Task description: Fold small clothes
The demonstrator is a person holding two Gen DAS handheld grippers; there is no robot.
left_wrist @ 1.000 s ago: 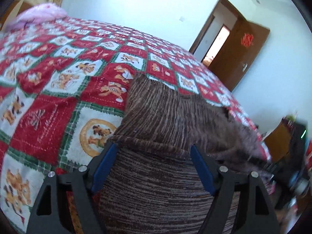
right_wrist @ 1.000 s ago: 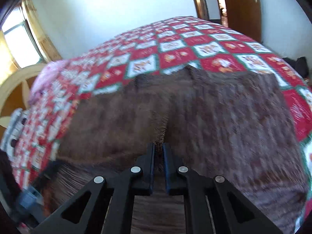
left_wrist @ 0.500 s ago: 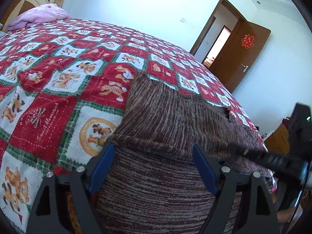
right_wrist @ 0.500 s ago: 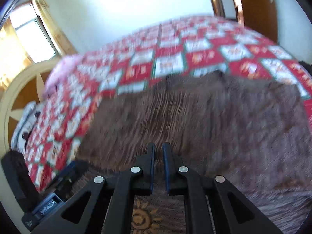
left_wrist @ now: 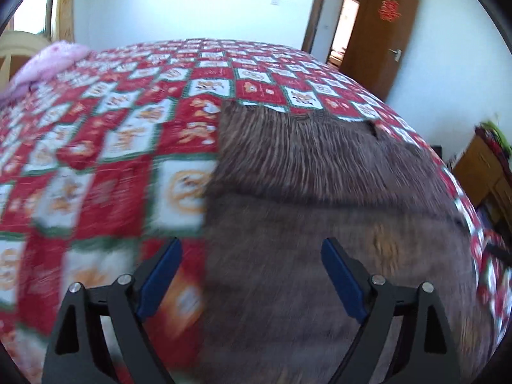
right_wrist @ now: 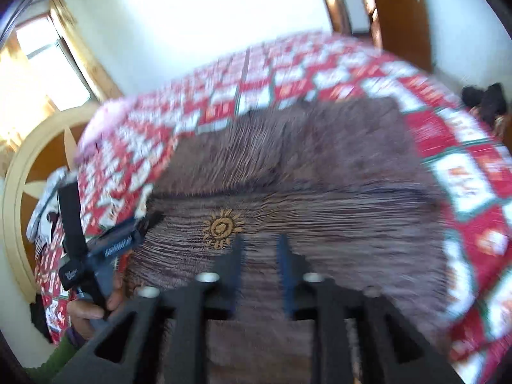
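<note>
- Our left gripper (left_wrist: 251, 272): jaws spread wide, empty, above the brown garment (left_wrist: 320, 224).
- Our right gripper (right_wrist: 259, 256): jaws slightly parted, empty.
- Garment lies on the checked bedspread (left_wrist: 112, 147).

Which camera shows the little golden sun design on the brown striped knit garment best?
The right wrist view: the golden sun design sits plainly on the brown striped knit garment, just ahead of the right gripper. In the left wrist view the garment shows, but no sun.

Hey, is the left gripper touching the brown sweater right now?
Cannot tell. In the left wrist view the left gripper is wide open over the blurred brown sweater; no contact or gap shows plainly. The right wrist view doesn't settle it.
</note>
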